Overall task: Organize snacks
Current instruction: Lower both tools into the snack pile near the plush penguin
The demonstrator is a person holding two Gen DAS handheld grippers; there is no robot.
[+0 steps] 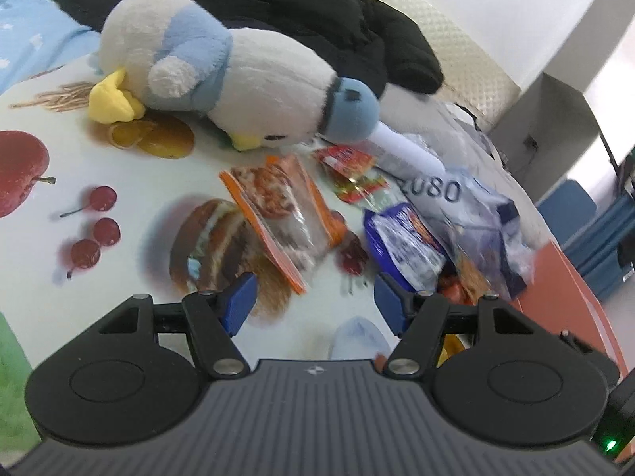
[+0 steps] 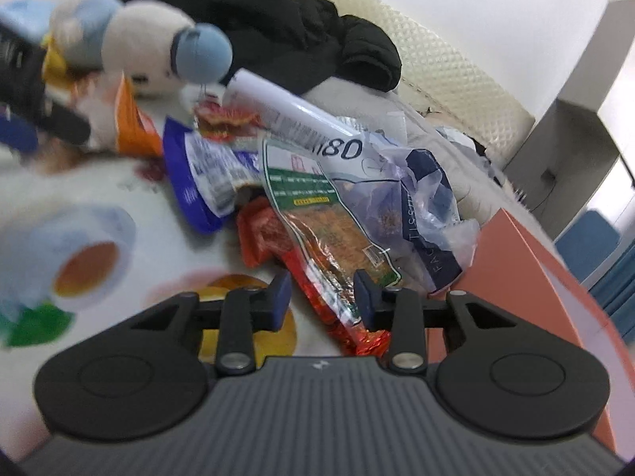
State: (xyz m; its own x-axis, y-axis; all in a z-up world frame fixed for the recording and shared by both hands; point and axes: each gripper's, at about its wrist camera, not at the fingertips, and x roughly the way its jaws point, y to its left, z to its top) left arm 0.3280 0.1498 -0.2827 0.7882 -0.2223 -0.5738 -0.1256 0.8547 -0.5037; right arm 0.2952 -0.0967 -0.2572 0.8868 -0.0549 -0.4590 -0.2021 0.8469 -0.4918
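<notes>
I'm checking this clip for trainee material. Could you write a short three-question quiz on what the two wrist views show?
1. True or false: the left gripper holds a snack packet.
2. What lies between the right gripper's fingers? A) the green and red packet B) the plush toy C) the black garment
3. Fill in: the plush toy's beak is ____.

Key
1. False: its jaws stand open over the printed cloth.
2. A; whether the pads press on it cannot be told.
3. Yellow.
</notes>
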